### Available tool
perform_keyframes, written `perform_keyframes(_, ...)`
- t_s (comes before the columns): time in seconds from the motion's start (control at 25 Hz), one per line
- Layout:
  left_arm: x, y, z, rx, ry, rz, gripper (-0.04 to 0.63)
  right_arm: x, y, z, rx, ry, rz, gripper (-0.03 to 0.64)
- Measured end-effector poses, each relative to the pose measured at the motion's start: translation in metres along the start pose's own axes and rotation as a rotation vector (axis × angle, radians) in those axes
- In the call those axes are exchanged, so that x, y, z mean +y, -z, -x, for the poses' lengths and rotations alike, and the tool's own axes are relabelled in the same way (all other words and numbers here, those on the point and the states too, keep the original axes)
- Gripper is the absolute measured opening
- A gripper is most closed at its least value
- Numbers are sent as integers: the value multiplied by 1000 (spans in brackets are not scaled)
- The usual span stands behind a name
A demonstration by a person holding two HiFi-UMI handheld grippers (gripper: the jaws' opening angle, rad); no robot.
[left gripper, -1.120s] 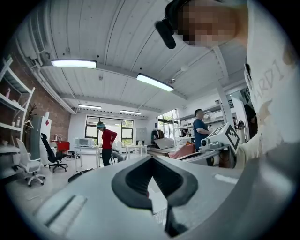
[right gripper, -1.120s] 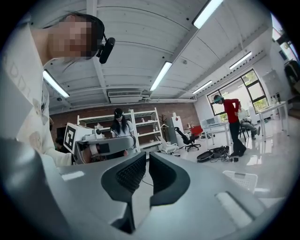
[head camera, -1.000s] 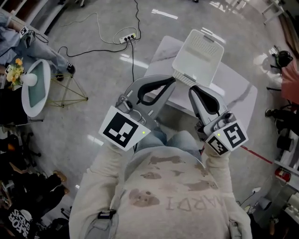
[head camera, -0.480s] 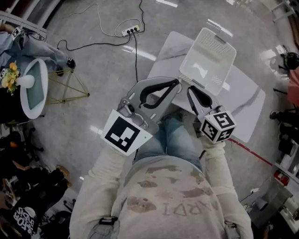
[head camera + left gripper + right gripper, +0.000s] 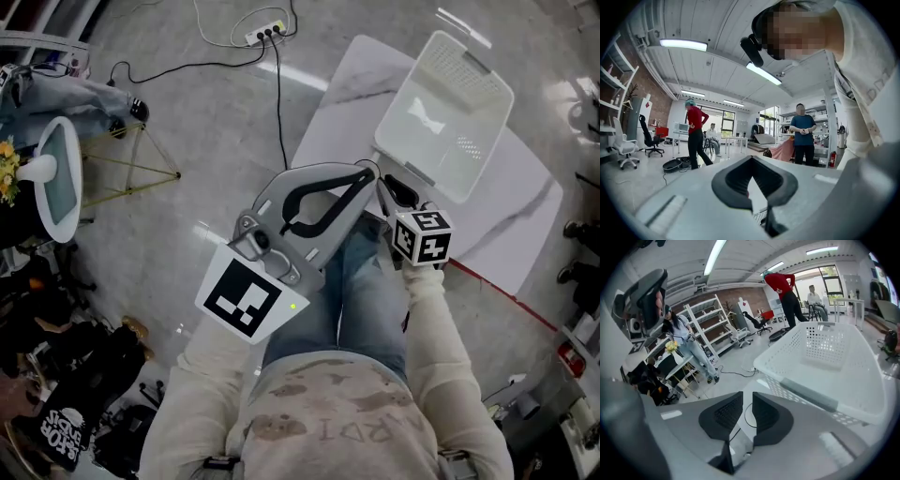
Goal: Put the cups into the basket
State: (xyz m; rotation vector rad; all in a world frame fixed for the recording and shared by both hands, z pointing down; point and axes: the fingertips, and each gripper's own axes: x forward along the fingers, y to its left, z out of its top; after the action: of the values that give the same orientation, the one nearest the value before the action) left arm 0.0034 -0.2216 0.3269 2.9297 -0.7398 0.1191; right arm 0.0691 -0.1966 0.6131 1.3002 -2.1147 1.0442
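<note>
Not started: basket empty, no cups in any view.
Left claw (image 5: 368, 174) had its tips pressed together on nothing; right claw (image 5: 392, 187) stood a narrow slit apart, also empty. White basket (image 5: 441, 122) sat on the counter (image 5: 347, 103) just ahead of the right claw. Every cup was still left to find and load. No readable brand; sweatshirt (image 5: 328, 422) print illegible.

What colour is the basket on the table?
White, with perforated walls; the basket shows best in the right gripper view.
</note>
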Motion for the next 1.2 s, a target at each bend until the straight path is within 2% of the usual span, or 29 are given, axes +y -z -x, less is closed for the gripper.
perform_keyframes(0.32,10,46,-15,17,16,21,0,-46,39,-60,114,78,6,92)
perform_keyframes(0.64,10,67,-11,28,2,58,0,-57,62,-86,214,121,38,95)
perform_keyframes(0.76,14,76,-10,36,-6,64,0,-63,68,-97,241,144,50,75)
perform_keyframes(1.04,12,76,-3,48,-8,57,0,-56,67,-97,265,191,102,58)
perform_keyframes(1.2,8,72,-3,48,-6,49,0,-52,69,-86,253,190,113,58)
